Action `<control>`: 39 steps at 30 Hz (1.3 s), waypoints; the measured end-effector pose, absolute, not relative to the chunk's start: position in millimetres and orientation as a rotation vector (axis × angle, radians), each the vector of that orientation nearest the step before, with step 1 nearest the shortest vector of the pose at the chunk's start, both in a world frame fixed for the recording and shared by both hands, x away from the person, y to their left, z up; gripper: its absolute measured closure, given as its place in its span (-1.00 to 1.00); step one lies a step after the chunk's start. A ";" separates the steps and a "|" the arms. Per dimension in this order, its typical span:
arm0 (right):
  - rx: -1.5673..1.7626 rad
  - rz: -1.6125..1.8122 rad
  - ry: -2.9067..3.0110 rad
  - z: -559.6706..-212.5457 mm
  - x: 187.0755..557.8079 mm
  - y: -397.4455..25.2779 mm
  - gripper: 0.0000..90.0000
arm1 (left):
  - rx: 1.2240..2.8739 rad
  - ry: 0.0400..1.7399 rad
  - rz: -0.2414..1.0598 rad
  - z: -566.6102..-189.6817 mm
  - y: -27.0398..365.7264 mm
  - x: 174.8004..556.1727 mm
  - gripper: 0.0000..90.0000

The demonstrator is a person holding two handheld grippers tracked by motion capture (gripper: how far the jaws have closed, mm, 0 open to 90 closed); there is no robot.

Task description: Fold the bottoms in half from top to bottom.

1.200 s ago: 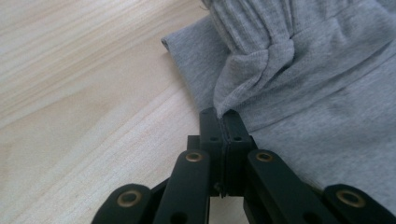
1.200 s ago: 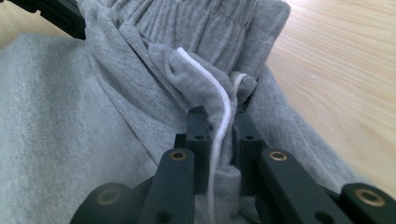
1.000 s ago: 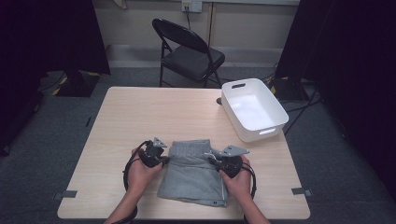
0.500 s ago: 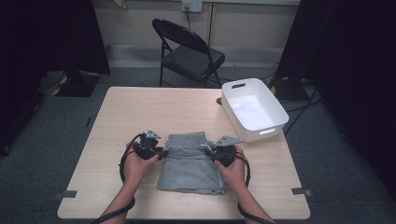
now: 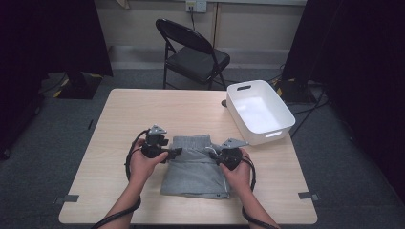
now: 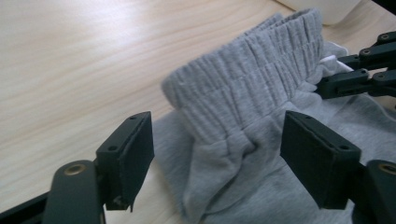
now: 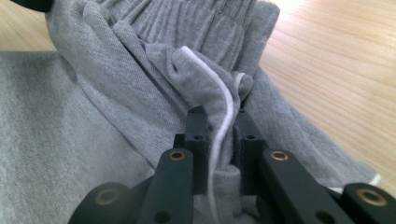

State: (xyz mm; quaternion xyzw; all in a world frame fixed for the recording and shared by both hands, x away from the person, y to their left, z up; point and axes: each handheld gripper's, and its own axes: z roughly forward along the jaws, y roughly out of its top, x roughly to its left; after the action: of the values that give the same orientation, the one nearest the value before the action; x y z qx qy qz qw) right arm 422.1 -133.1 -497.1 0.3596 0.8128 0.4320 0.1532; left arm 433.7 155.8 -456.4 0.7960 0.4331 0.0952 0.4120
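A grey garment (image 5: 193, 174) with an elastic waistband (image 6: 252, 70) lies folded on the wooden table (image 5: 143, 114). My left gripper (image 5: 175, 151) is at its left side, just below the waistband. In the left gripper view it (image 6: 219, 140) stands open, with a bunched fold of the cloth between the wide-apart jaws. My right gripper (image 5: 213, 154) is at the right side. There it (image 7: 219, 123) is shut on a pinch of grey cloth with a white trim (image 7: 224, 107). The right gripper (image 6: 359, 70) also appears far off in the left gripper view.
A white plastic bin (image 5: 260, 112) stands at the table's right side, just beyond the garment. A black folding chair (image 5: 193, 47) stands behind the far edge. Bare table stretches to the left and far side of the garment.
Both hands have moved away from the near edge towards the waistband end. The garment's near edge has drawn farther up the table, so the cloth looks shorter.
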 end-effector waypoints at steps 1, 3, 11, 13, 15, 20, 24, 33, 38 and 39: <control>1.035 1.239 2.331 -497.0 422.2 -133.1 0.77 | 1.990 1.089 0.213 -457.8 153.4 435.1 -0.37; 1.044 1.242 2.332 -496.8 422.3 -133.1 0.76 | 2.001 1.092 0.220 -459.5 150.3 436.6 -0.25; 1.060 1.235 2.335 -495.6 421.7 -131.6 0.69 | 2.096 1.075 0.261 -462.7 142.9 438.3 0.41; 1.089 1.246 2.336 -494.5 421.6 -130.7 0.58 | 2.122 1.055 0.282 -461.0 140.0 437.5 0.52; 1.099 1.244 2.346 -492.5 421.0 -128.7 0.45 | 2.139 1.048 0.291 -460.2 138.3 437.0 0.57; 1.141 1.263 2.316 -478.3 423.3 -125.8 0.13 | 2.149 1.042 0.306 -459.6 138.2 437.0 0.58; 1.157 1.274 2.304 -466.4 431.2 -125.4 0.07 | 2.140 1.047 0.304 -460.3 138.9 437.1 0.58; 1.312 1.357 2.339 -466.6 451.2 -121.6 -0.27 | 2.155 1.030 0.310 -459.6 139.9 439.0 0.59; 1.326 1.329 2.358 -466.0 453.1 -117.4 -0.15 | 2.158 1.027 0.314 -459.0 138.7 439.5 0.60; 1.333 1.329 2.363 -466.7 453.2 -116.7 -0.15 | 2.158 1.027 0.315 -458.9 138.6 439.6 0.60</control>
State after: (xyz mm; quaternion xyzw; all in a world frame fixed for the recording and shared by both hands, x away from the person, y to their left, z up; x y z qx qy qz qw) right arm 453.2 -116.7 -466.7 0.4405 0.7807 0.4391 0.0603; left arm 439.6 138.6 -458.9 0.8361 0.3977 0.1222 0.3574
